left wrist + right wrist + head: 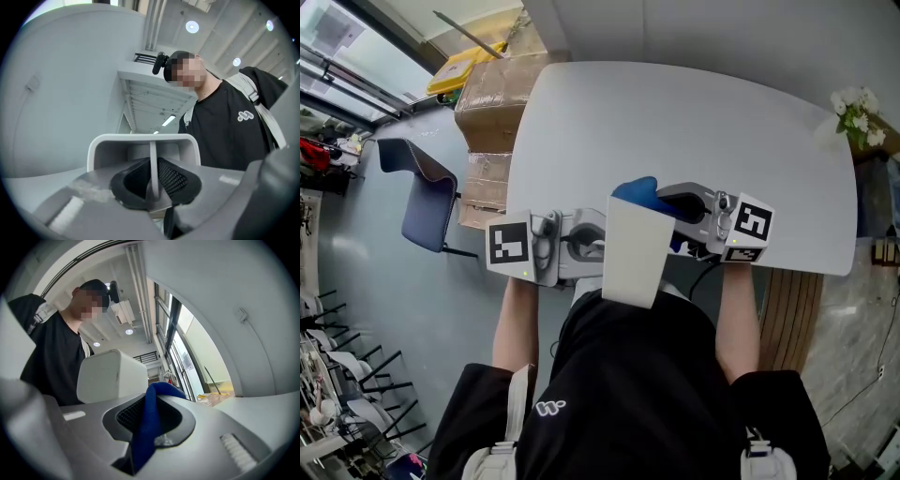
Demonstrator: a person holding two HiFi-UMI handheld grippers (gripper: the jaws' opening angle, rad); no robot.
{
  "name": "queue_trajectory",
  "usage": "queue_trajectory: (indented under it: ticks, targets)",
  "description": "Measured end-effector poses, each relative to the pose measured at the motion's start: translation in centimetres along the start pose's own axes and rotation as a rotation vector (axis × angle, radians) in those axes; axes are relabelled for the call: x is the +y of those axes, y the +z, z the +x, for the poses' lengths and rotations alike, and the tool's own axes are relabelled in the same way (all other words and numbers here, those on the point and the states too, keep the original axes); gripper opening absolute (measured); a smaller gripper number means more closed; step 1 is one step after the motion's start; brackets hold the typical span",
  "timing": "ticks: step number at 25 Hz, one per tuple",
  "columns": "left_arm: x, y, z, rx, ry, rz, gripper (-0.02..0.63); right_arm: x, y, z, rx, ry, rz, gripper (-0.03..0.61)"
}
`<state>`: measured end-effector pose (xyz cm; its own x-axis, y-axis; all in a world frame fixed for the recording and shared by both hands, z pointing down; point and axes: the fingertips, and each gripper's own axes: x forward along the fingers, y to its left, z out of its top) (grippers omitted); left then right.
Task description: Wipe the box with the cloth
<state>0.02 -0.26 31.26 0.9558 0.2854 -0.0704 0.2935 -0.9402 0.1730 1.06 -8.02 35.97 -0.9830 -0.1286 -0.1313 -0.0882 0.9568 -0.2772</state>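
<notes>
Left hand-held gripper (pixel 152 187) clamped on thin wall of white box (pixel 633 248), held at frame centre over near edge of worktop (pixel 675 122). Right hand-held gripper (pixel 147 430) clamped on blue cloth (pixel 637 194), at box's upper edge. Box hides part of cloth; contact unclear.

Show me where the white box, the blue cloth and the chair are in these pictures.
white box (pixel 633 251), head view, on its flat white side.
blue cloth (pixel 148 425), right gripper view, on the fold running down the middle.
chair (pixel 431 211), head view, on the seat.
</notes>
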Motion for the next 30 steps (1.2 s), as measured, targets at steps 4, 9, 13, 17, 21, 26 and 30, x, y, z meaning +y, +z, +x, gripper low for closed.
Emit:
queue_trajectory:
  ticks: [4, 9, 13, 17, 21, 26, 30]
  targets:
    - [1.6, 1.5, -0.9, -0.086, 0.073, 0.010, 0.052, 0.4, -0.6, 0.2, 0.012, 0.011, 0.002, 0.054]
    - [3.8, 2.6, -2.2, -0.154, 0.179, 0.017, 0.052, 1.5, -0.9, 0.8, -0.019, 0.032, 0.024, 0.054]
    - [5.5, 3.1, -3.8, -0.206, 0.262, 0.016, 0.052, 2.6, -0.5, 1.5, -0.051, 0.058, 0.031, 0.054]
    - [6.9, 2.8, -4.7, -0.223, 0.341, 0.005, 0.052, 3.4, -0.3, 1.1, -0.064, 0.074, 0.027, 0.054]
    - [8.0, 2.7, -5.8, -0.246, 0.403, -0.018, 0.053, 4.3, 0.0, 1.0, -0.060, 0.091, 0.011, 0.054]
    - [8.8, 2.2, -6.9, -0.250, 0.462, -0.038, 0.054, 5.4, 0.4, 1.1, -0.062, 0.122, -0.004, 0.054]
    - [9.1, 1.4, -7.8, -0.227, 0.503, -0.048, 0.054, 6.5, 1.0, 1.3, -0.067, 0.154, -0.024, 0.054]
